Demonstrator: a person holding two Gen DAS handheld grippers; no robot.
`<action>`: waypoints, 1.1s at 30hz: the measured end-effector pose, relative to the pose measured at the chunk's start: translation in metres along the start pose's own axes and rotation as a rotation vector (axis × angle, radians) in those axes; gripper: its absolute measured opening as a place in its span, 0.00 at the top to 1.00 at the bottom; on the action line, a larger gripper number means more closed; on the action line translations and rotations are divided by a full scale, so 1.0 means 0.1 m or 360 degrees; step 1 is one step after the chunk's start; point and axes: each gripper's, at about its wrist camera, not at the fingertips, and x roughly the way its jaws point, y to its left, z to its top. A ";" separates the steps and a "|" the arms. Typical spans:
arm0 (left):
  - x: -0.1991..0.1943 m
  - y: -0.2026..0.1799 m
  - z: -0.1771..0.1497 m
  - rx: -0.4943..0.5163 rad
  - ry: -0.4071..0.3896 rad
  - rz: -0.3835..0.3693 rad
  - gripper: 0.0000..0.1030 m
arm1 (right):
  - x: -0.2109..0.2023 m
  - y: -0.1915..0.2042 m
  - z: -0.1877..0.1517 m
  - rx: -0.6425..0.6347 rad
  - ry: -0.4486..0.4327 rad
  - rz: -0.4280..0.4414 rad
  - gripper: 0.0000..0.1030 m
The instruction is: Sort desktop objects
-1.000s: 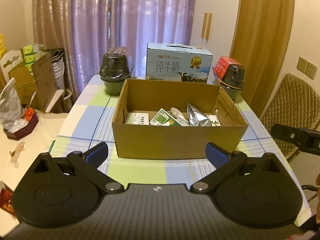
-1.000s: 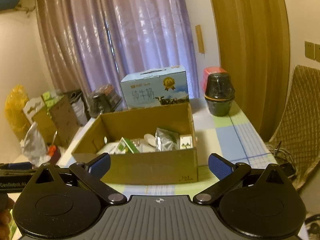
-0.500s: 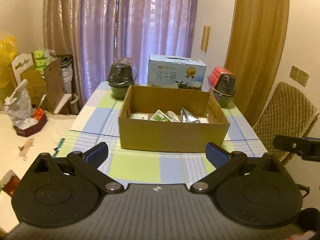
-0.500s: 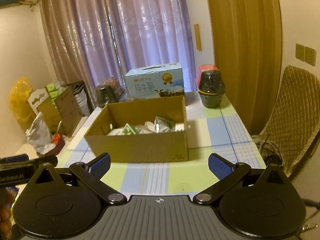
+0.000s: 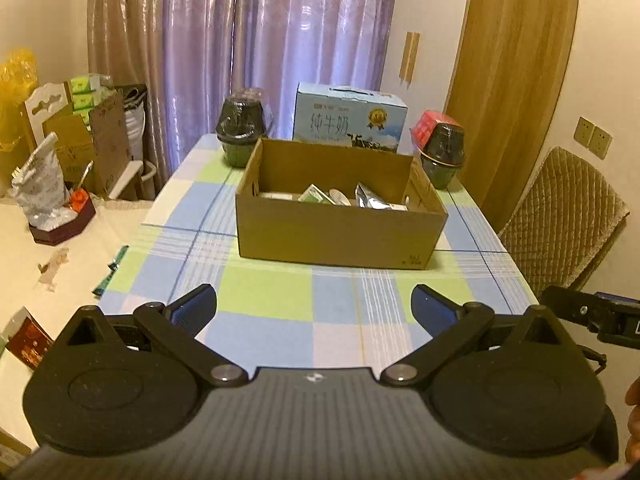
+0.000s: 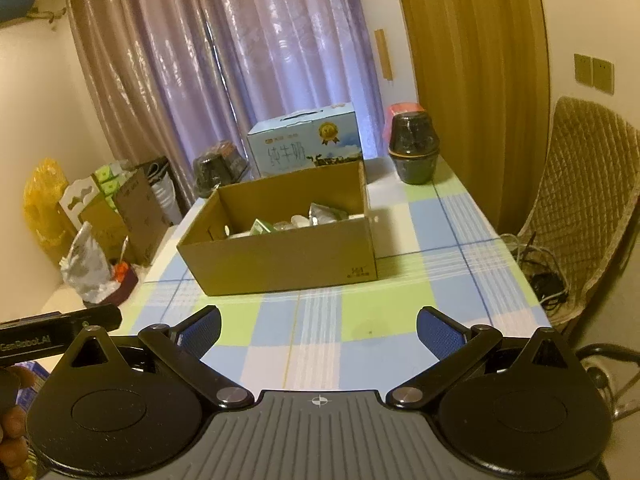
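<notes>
An open cardboard box (image 5: 340, 236) (image 6: 288, 260) stands in the middle of the checked tablecloth (image 5: 264, 300) (image 6: 360, 320). Inside it lie a silver foil pouch (image 5: 370, 196) (image 6: 326, 214), a green-and-white carton (image 5: 316, 194) (image 6: 262, 226) and other small packets. My left gripper (image 5: 314, 306) hangs open above the near part of the table, well short of the box, with nothing between its fingers. In the right wrist view my right gripper (image 6: 319, 328) is likewise open and empty, back from the box.
Behind the box stand a blue milk carton case (image 5: 348, 122) (image 6: 306, 144) and two dark lidded pots (image 5: 240, 132) (image 5: 442, 152). A woven chair (image 5: 560, 216) (image 6: 584, 208) sits to the right. Clutter covers the cream side surface at the left (image 5: 52, 208).
Both grippers have drawn back and up from the box, which now looks smaller and farther away. Both stay open and empty.
</notes>
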 end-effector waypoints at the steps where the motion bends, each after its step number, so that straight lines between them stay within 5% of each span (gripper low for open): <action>1: 0.00 -0.01 -0.01 -0.0008 0.0003 -0.0007 0.01 | -0.01 0.00 0.00 -0.0007 -0.0004 -0.0007 0.02; 33: 0.07 -0.01 -0.11 -0.0057 0.0019 -0.0005 0.01 | -0.06 0.11 -0.05 -0.0097 -0.0004 -0.0037 0.02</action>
